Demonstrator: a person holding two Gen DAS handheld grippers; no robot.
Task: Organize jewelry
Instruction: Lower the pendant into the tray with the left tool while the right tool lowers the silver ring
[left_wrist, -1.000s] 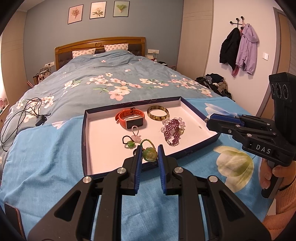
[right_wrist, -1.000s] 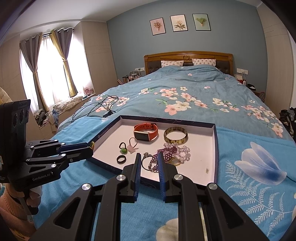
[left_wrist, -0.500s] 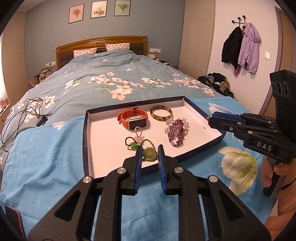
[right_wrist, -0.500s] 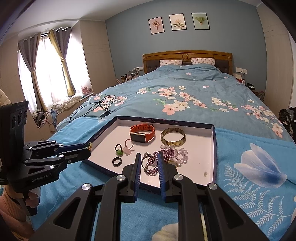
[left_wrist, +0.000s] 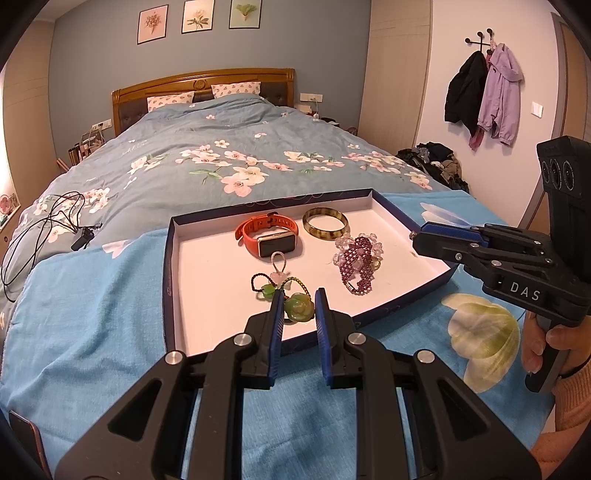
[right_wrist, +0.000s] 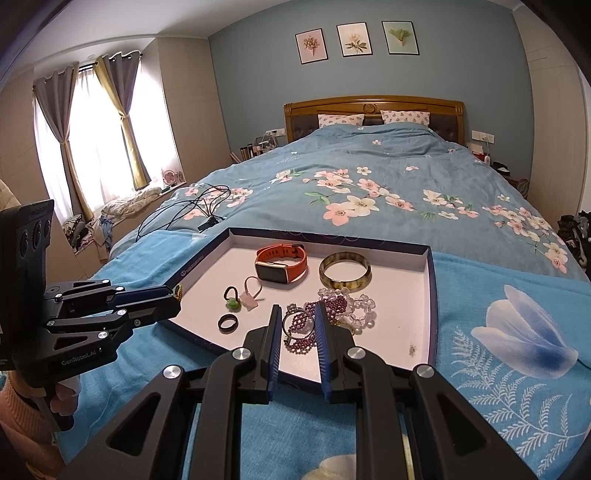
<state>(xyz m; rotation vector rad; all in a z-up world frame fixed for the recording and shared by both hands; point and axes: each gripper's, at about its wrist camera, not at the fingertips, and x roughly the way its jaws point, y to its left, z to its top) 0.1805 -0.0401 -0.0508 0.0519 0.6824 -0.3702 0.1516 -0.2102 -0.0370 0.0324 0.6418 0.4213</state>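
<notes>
Left wrist view, left gripper nearly closed over green pendant; right gripper nearly closed, empty; orange watch lying crosswise

A shallow navy-rimmed box tray lies on the bed. In the tray, seen from the right wrist, the orange-strapped smartwatch sits at the back, the mottled bangle to its right, the purple beaded bracelets before the bangle, and the black ring front left.
</notes>
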